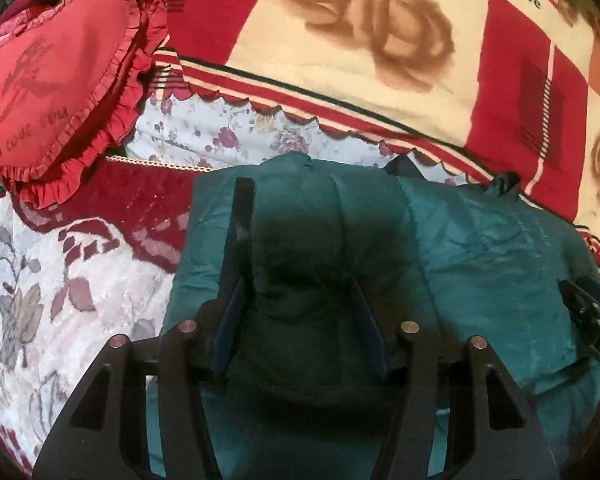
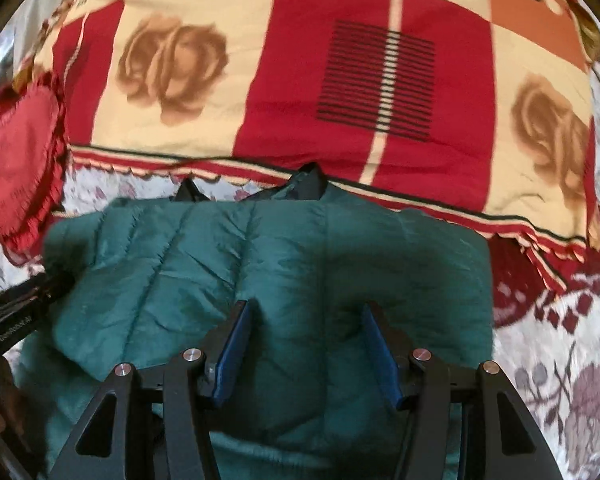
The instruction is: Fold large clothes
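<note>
both my left gripper (image 1: 300, 308) and right gripper (image 2: 306, 344) hover over the green jacket (image 2: 260, 248) on the bed (image 2: 560, 340), fingers apart, holding nothing.

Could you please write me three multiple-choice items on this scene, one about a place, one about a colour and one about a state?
1. Where does the heart pillow lie relative to the jacket?
A. left of it
B. on top of it
C. right of it

2. What colour is the jacket?
A. yellow
B. dark green
C. white

3. How do the right gripper jaws stand?
A. shut on the pillow
B. shut on the blanket
C. open over the jacket

Key: 1 A, both views show it to the left; 2 B, the quilted fabric is green; 3 C, the pads stand apart, clamping nothing.
</note>
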